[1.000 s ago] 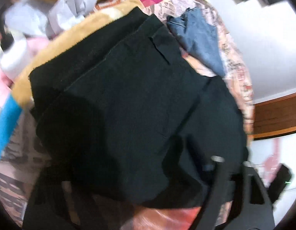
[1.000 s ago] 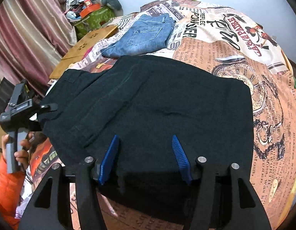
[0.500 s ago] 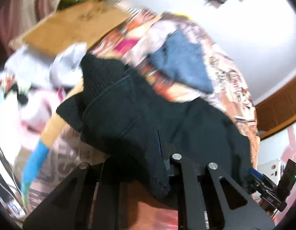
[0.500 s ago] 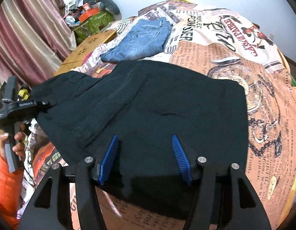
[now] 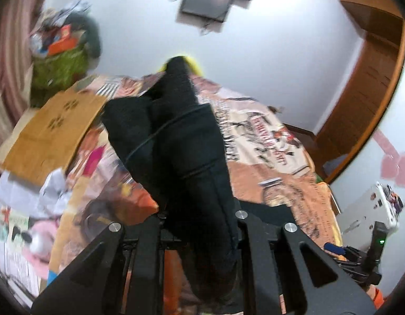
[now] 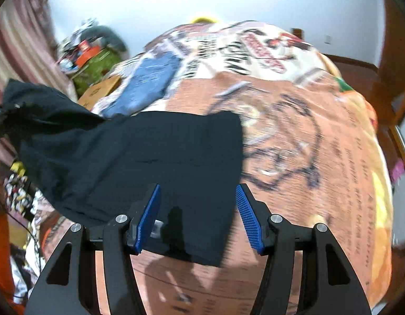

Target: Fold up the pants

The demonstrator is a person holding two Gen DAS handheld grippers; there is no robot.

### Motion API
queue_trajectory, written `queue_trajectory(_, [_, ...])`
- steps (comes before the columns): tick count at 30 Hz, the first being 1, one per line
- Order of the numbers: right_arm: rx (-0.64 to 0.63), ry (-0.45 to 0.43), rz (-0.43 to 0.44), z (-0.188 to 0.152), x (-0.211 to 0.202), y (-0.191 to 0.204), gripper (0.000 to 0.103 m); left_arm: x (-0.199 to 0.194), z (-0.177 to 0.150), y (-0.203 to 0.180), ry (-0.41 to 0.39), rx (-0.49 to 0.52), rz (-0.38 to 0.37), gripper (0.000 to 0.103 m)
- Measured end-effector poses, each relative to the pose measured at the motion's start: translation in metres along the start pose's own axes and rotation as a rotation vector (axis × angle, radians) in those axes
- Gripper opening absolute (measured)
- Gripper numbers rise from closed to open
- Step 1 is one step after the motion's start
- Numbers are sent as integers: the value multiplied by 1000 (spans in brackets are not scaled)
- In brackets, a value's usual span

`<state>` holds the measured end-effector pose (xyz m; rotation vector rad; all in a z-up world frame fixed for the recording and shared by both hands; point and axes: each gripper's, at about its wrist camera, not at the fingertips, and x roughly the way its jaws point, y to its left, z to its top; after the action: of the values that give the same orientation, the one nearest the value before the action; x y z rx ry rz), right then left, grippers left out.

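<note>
The black pants (image 6: pixel 139 155) lie half on the printed bedspread (image 6: pixel 320 141), their left end lifted off the bed. In the left wrist view my left gripper (image 5: pixel 199 215) is shut on the pants (image 5: pixel 186 141), which stand up in a bunched column before the camera. My right gripper (image 6: pixel 197 218) is open, its blue pads (image 6: pixel 147 218) either side of the pants' near edge, low over the bed and holding nothing.
Folded blue jeans (image 6: pixel 147 81) lie further back on the bed. A brown cardboard sheet (image 5: pixel 52 134), white papers and a pink toy sit to the left. A green heap of clutter (image 6: pixel 94 57) stands by the curtain. A wooden door (image 5: pixel 367 97) is at right.
My left gripper has lifted its end of the pants up and swung it over toward the middle of the bed. My right gripper stayed open and moved slightly toward the pants' right end.
</note>
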<state>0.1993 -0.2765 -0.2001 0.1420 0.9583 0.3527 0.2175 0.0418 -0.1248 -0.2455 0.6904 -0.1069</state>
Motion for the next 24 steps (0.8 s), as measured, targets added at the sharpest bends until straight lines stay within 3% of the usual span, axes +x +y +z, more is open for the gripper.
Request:
queue_trajectory(5, [22, 18, -53, -8, 2, -20, 55, 9, 14, -54, -7, 94, -79, 14])
queue_trajectory(12, [23, 80, -19, -23, 26, -22, 55, 45, 5, -124, 77, 178, -218, 12])
queue_trajectory(16, [23, 83, -7, -23, 23, -23, 55, 79, -24, -166, 186, 245, -290, 12])
queue_trajectory(24, [43, 76, 10, -31, 13, -25, 55, 116, -109, -209, 399, 406, -287, 13])
